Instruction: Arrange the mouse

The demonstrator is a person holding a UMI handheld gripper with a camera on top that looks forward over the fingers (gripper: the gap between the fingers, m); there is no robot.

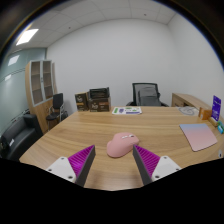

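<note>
A pink computer mouse (123,145) lies on the wooden table (110,125), just ahead of my fingers and between their lines. My gripper (114,158) is open and empty, with its purple pads (83,159) spread wide on either side, short of the mouse. A pink mouse pad (198,136) lies on the table to the right of the mouse, well apart from it.
Black office chairs stand at the left (18,135) and behind the table (146,94). A cabinet (41,82), cardboard boxes (97,100) and a side desk (190,101) line the far walls. Papers (126,110) lie at the table's far edge.
</note>
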